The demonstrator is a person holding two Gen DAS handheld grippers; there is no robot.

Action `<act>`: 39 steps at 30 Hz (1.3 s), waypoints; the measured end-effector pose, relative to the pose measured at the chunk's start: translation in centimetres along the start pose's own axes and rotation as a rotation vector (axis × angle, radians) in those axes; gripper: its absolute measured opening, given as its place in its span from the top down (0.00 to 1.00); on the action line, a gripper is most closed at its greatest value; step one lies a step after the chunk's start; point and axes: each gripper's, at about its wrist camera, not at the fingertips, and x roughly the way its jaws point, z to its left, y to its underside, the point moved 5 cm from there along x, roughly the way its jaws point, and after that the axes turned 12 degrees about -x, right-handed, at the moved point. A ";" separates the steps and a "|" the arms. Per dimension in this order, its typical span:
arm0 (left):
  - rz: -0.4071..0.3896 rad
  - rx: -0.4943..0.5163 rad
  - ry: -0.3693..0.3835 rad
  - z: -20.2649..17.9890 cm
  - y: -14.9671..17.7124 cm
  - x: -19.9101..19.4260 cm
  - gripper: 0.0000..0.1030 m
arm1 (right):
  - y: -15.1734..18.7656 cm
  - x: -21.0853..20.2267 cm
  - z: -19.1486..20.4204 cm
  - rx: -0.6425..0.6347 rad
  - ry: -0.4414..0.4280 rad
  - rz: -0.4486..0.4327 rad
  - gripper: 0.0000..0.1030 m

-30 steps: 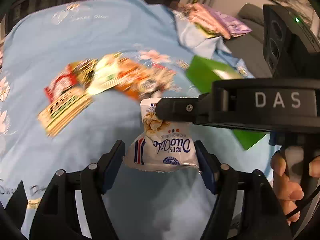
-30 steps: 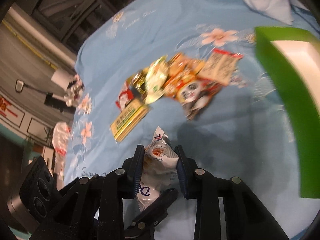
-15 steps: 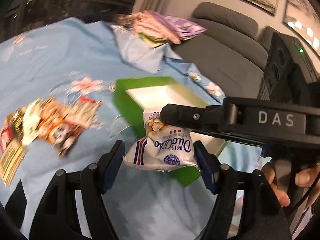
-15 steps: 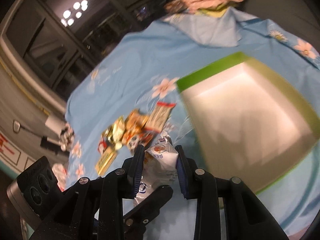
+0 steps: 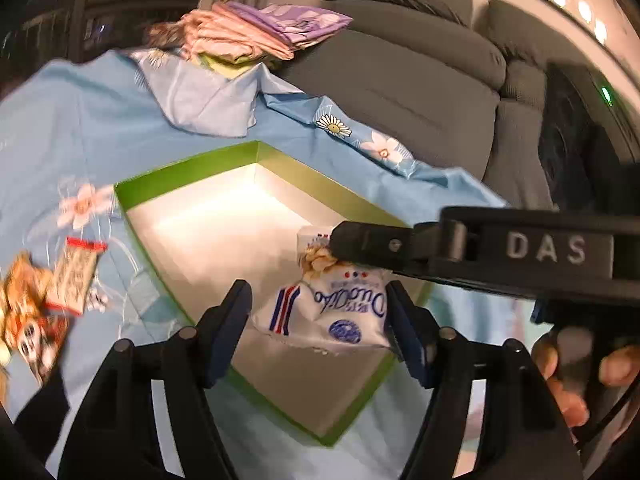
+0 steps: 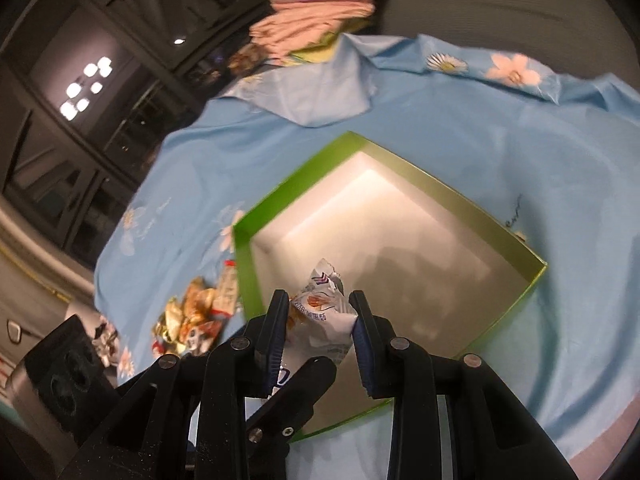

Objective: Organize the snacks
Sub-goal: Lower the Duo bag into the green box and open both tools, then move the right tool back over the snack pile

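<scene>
White and crinkly, the snack packet sat low in the middle of the left wrist view, hanging above the near part of the green box. The right gripper had its two pads pressed on the packet's sides, so it was holding the packet tight. That grip kept the packet up in the air and not lying in the box.

The left gripper sat around the same packet. Its fingers were set wide apart. The right-hand one looked to touch the packet's edge, and the left-hand one had a gap. I think it was not squeezing. It looked like a helper waiting beside the bag.

The box was under both grippers, with white insides and nothing in it that I could see. It lay flat on the blue flowered cloth. An open box right below is a good spot to let go of a packet, so I think that was the plan.

At the left edge of both views, the pile of other snacks lay on the cloth just beside the box. They were close, maybe so they were easy to fetch.

Far back, at the top, folded cloths sat in a stack, next to a gray sofa.
</scene>
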 end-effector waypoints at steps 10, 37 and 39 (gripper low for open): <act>-0.071 -0.030 -0.109 2.1 -0.3 0.4 0.08 | -0.1 1.1 -2.7 0.087 0.081 0.026 0.56; -0.195 -0.280 -0.640 17.0 8.2 -16.1 0.00 | 2.4 2.6 14.4 -0.302 -0.245 0.076 0.13; -0.230 -0.333 -0.646 18.2 8.7 -18.2 0.00 | 2.9 3.1 15.5 -0.315 -0.262 0.085 0.13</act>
